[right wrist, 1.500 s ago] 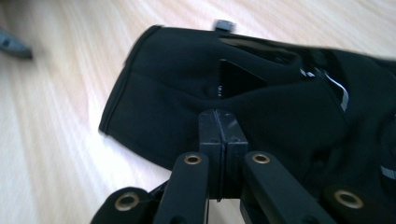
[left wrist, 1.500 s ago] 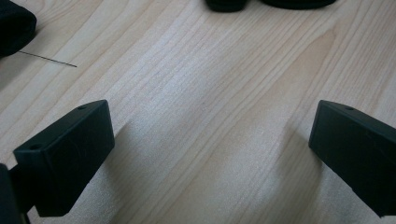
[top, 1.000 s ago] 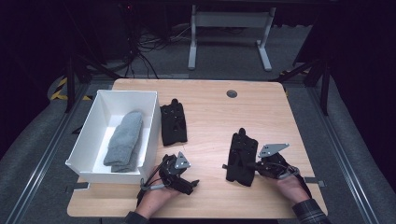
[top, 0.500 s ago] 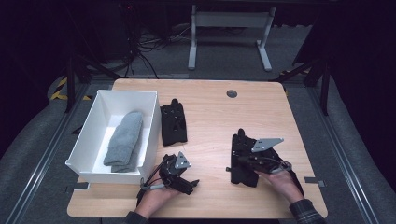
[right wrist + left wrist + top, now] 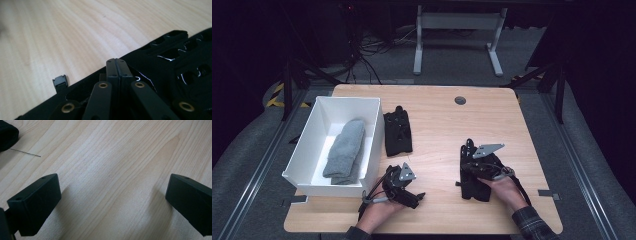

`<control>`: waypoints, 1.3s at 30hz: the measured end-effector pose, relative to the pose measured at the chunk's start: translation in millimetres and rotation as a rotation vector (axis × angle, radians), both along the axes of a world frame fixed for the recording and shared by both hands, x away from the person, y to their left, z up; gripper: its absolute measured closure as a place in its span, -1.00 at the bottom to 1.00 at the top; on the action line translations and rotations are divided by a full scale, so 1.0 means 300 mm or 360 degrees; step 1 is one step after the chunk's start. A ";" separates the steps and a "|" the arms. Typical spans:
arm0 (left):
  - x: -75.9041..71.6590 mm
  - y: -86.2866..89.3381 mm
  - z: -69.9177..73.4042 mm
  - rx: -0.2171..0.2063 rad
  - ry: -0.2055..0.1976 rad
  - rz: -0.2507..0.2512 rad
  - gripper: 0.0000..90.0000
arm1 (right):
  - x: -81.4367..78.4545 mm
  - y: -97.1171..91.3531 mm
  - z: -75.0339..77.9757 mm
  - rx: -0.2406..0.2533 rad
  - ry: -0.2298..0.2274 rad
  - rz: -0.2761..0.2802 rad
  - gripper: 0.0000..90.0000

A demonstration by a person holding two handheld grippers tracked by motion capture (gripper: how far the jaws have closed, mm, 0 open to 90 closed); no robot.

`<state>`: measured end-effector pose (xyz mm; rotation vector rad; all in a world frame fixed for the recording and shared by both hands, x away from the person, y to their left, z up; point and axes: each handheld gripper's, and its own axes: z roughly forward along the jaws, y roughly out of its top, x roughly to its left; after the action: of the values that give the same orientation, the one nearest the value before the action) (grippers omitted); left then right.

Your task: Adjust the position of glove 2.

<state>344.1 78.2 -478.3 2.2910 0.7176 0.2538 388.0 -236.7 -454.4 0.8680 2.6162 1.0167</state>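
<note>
Jaws of the right gripper are clenched together, resting on a flat black perforated glove-like pad at the right front of the pale wooden tabletop. The left gripper has its jaws spread wide over bare wood, beside a white rectangular bin holding a folded grey cloth. A second black pad lies just beside the bin.

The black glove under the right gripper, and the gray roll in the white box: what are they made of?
The black glove looks like leather or faux leather: the right gripper view shows glossy highlights and punched holes. The gray roll seems to be soft matte knit cloth, perhaps fleece. The white box looks like smooth, thin-walled plastic or card.
</note>
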 end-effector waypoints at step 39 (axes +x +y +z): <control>0.087 -0.038 0.084 -0.0008 0.0062 0.0193 0.46 | -0.122 -0.349 0.005 0.0083 -0.0169 -0.0388 -0.40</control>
<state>370.2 66.9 -453.3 2.2560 0.8781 0.2635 351.5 -341.2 -452.9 1.0821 2.3362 1.0369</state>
